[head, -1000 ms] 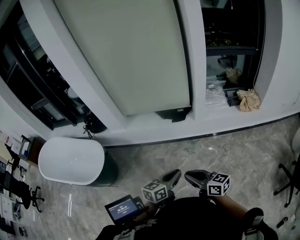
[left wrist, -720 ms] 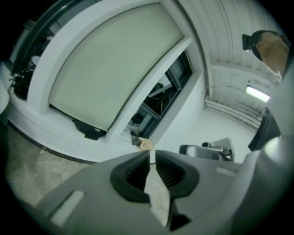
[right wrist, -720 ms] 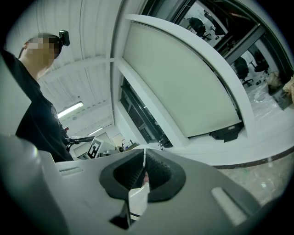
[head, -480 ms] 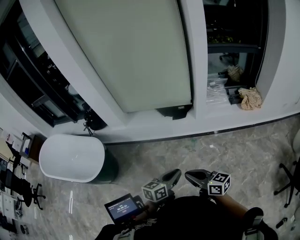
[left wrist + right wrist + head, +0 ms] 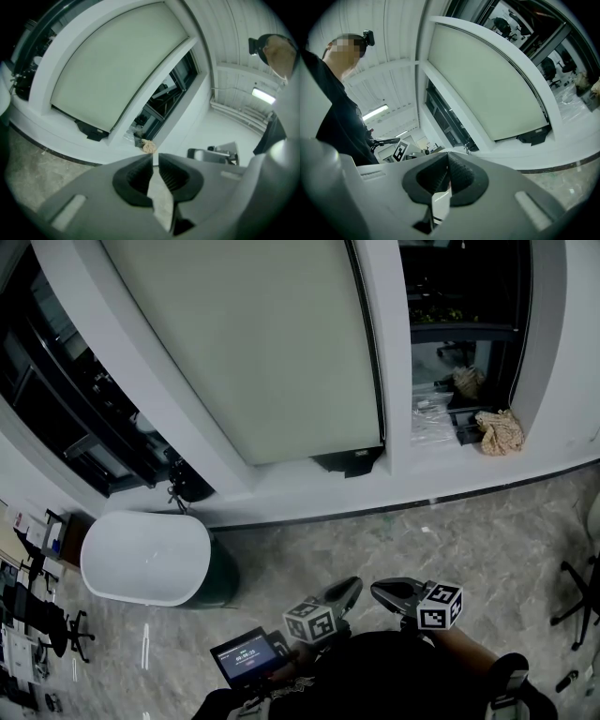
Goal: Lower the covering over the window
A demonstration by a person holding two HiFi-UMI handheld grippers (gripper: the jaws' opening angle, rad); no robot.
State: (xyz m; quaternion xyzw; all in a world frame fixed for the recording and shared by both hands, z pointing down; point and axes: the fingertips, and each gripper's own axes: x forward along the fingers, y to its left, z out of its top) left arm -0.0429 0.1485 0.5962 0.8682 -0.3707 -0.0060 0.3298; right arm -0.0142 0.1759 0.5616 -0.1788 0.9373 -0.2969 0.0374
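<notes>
Closest to me, well short of the blind [image 5: 253, 343], my left gripper [image 5: 154, 158] sits a crack apart with nothing in it. The right gripper [image 5: 447, 159] beside it is clenched, empty. Farther on, the blind hangs almost down to the sill [image 5: 309, 491].

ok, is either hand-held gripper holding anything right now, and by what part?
Nothing is held. Left hand-held gripper: jaws slightly apart, nothing between them. Right hand-held gripper: jaws together, empty.

Black top [image 5: 375, 676], grey left gripper [image 5: 349, 587], grey right gripper [image 5: 379, 592] (black-and-white marker cubes [image 5: 310, 622])
</notes>
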